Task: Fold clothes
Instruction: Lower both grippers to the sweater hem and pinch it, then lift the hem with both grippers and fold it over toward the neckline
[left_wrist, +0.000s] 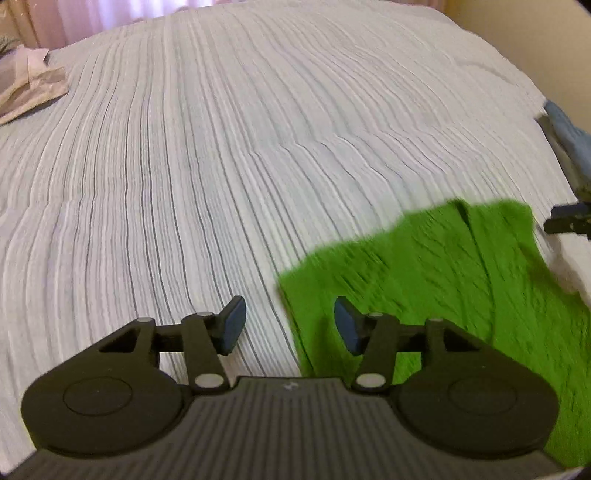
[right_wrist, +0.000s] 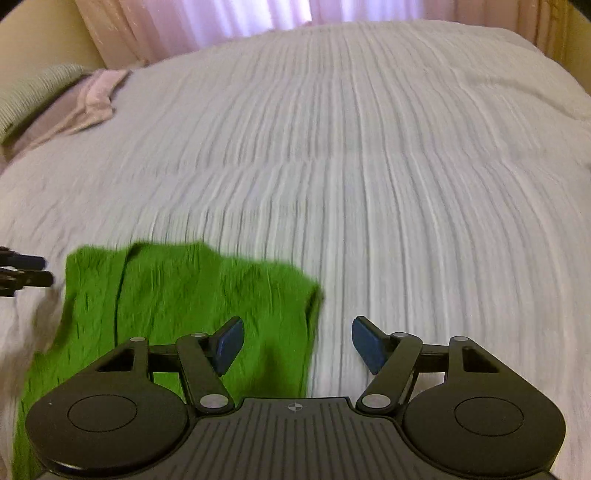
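**Green garment flat on the bed, both grippers hovering with nothing in them**

The bed (right_wrist: 369, 166) takes up nearly the whole room from where I stand, covered in a pale, finely ribbed spread with thin dark lines running along it. Pink curtains (right_wrist: 229, 18) hang behind its far edge with light coming through them, and a cream wall shows at either side. At the far left corner lies a heap of pinkish cloth (right_wrist: 96, 96), and beside it a grey-green ribbed cushion or pillow (right_wrist: 33, 88). Something blue (left_wrist: 569, 136) sits off the bed's right edge in the left wrist view; I cannot tell what it is.

The green garment (right_wrist: 177, 295) lies spread on the near part of the bed, a bright green knit, fairly flat, with a dark crease or seam running down it. The picture is blurred, so finer detail is lost.

The left gripper (left_wrist: 290, 323) hangs above the garment's left edge, jaws apart, nothing between them. The right gripper (right_wrist: 297, 341) hangs above its right edge, jaws likewise apart and empty.
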